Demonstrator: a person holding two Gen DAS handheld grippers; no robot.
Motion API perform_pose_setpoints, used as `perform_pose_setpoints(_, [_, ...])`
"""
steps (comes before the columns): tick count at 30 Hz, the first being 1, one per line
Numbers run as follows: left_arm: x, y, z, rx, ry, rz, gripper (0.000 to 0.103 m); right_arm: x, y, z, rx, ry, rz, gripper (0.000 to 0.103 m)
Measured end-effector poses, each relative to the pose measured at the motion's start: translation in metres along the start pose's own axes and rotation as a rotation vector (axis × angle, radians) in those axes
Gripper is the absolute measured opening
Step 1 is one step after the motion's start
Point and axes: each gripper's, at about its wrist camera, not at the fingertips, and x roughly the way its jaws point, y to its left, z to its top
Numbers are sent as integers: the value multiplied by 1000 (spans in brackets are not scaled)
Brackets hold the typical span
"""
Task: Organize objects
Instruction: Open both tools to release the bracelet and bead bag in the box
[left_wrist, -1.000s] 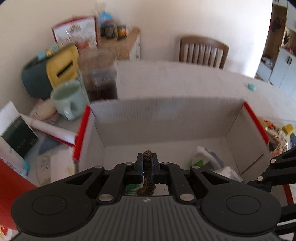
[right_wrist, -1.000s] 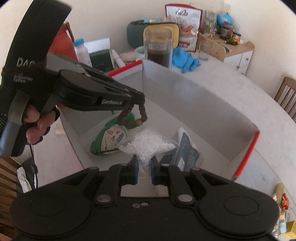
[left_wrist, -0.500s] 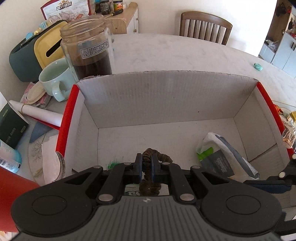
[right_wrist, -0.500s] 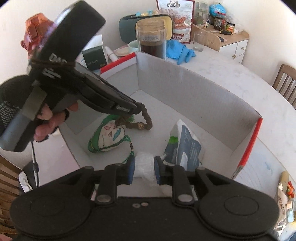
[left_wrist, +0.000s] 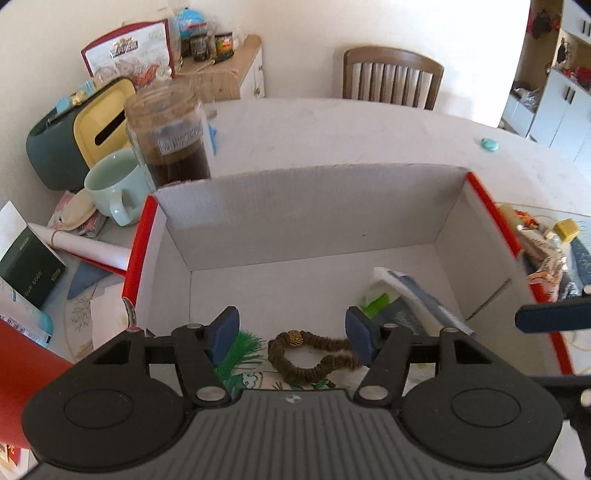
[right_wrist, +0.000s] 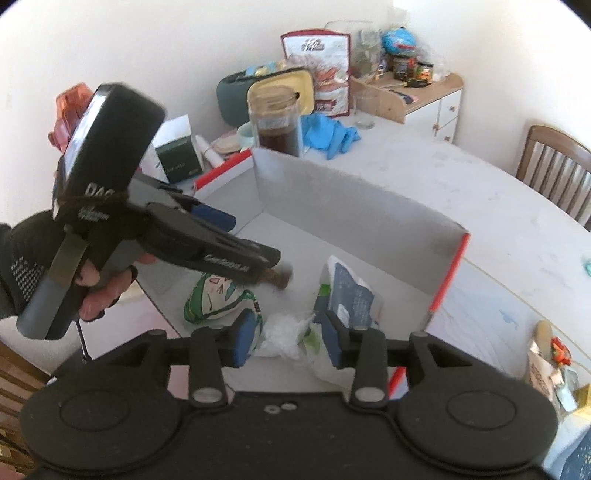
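A white cardboard box with red edges (left_wrist: 310, 206) (right_wrist: 354, 218) stands on the table. My left gripper (left_wrist: 291, 332) is open above its near side. A brown bead bracelet (left_wrist: 310, 354) lies free below the jaws, partly on a green and white pouch (left_wrist: 240, 354) (right_wrist: 218, 299). My right gripper (right_wrist: 286, 338) is open over the box's near corner. A clear plastic bag of white bits (right_wrist: 284, 334) lies loose between its jaws. A white and blue packet (left_wrist: 406, 299) (right_wrist: 351, 295) lies in the box. The left gripper's body (right_wrist: 207, 251) hides most of the bracelet (right_wrist: 280, 277) in the right wrist view.
Behind the box stand a glass jar of dark liquid (left_wrist: 170, 140), a pale green mug (left_wrist: 114, 188) and a teal and yellow tissue holder (left_wrist: 77, 136). Blue gloves (right_wrist: 332, 134) lie beside the jar. Small clutter (left_wrist: 546, 243) lies right of the box. A wooden chair (left_wrist: 391, 79) stands beyond the table.
Both grippers opened. The left one let go of the bracelet, which now lies in the box. The right one let go of the clear bag, which now rests in the box.
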Motion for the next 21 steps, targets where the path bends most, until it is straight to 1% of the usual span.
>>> perform_pose_setpoints(2, [-10,-3,0,0,-20,-14,64,-10,-1,-2,12,-19,-9,44])
perform_pose_setpoints(3, [-15,-4,0,2,-31,-17,67,-14,-2,-3,19,-28,-14,45])
perform_pose_setpoints(5, [-24,-7,-1,9,-53,-18,69,-24,-3,-5,27,-47,-23,52])
perform_pose_setpoints(10, [-49,-16,-6,21,-99,-27,74,-47,-5,-14,57,-84,-40,63])
perform_pose_setpoints(11, [-53,-18,-7,22,-109,-29,76,-52,-6,-17,66,-93,-46,65])
perform_pose_setpoints(12, [-59,-19,-7,22,-125,-30,79,-57,-8,-19,73,-101,-50,67])
perform_pose_setpoints(14, [-68,-24,-8,19,-148,-35,85,-66,-10,-24,91,-117,-59,78])
perform_pose_setpoints(18, [-77,-38,-7,20,-155,-63,85,-88,-21,-39,127,-154,-82,87])
perform_pose_setpoints(19, [-78,-42,-6,21,-155,-69,86,-93,-24,-42,135,-162,-92,91])
perform_pose_setpoints(21, [-80,-51,-5,22,-152,-86,94,-104,-32,-51,151,-179,-109,94])
